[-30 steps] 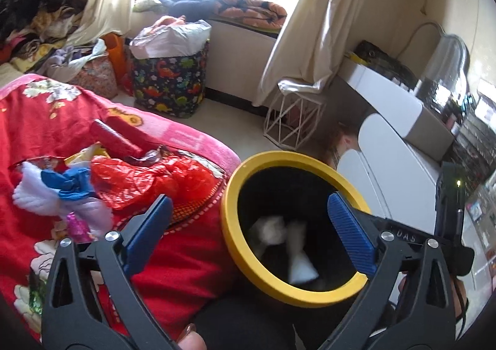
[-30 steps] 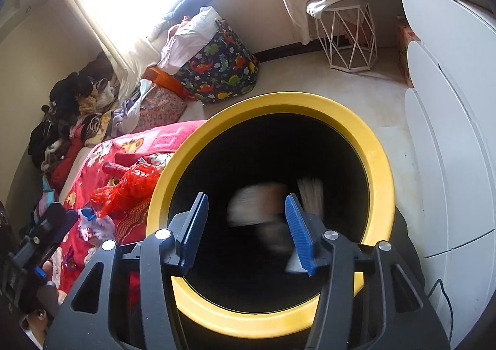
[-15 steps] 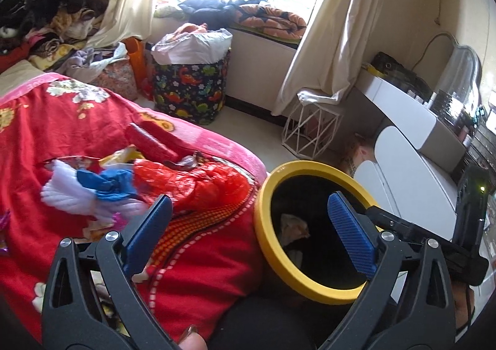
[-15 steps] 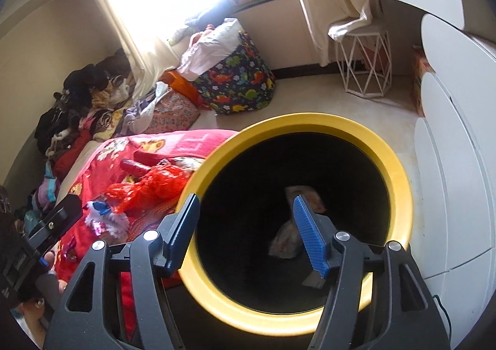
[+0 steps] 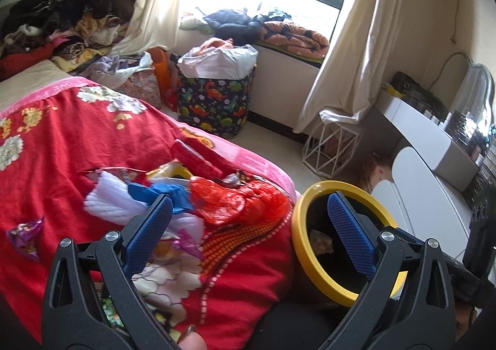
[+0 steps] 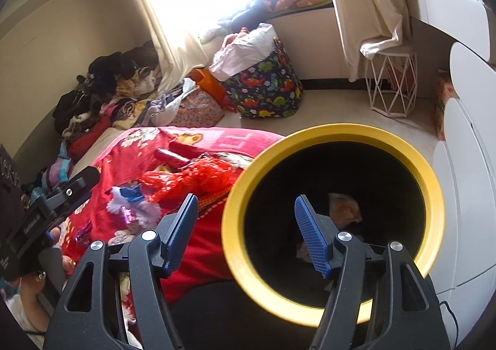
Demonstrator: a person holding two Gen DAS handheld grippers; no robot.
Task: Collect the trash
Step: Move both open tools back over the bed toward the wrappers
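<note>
The left gripper (image 5: pixel 248 220) is held wide open with nothing between its 2 blue-padded fingers (image 5: pixel 148 232); it is poised above the near edge of a red floral blanket (image 5: pixel 62 145), its left finger over the trash pile and its right finger over the rim of the bin. The right gripper (image 6: pixel 246 226) is likewise spread wide and empty, its left finger over the blanket's edge and its right finger inside the outline of the bin's mouth.

A black bin with a yellow rim (image 6: pixel 434 195) is seen just right of the blanket, touching its draped edge. Crumpled paper (image 6: pixel 344 207) lies at the bottom of it, also visible in the left wrist view (image 5: pixel 321 240).

On the blanket the remaining trash is gathered in 1 loose pile: a crumpled red plastic bag (image 5: pixel 238 201) nearest the bin, a blue scrap (image 5: pixel 161 193) on white ribbed foam (image 5: pixel 108 198) to its left, a red cylinder (image 5: pixel 198 158) on the far side, and a purple foil wrapper (image 5: pixel 23 235) well apart at the left.

Farther off, a dinosaur-print basket (image 5: pixel 214 105) stuffed with a white bag stands on the floor below the window, and a white wire stool (image 5: pixel 331 145) is placed to its right beneath the curtain.
</note>
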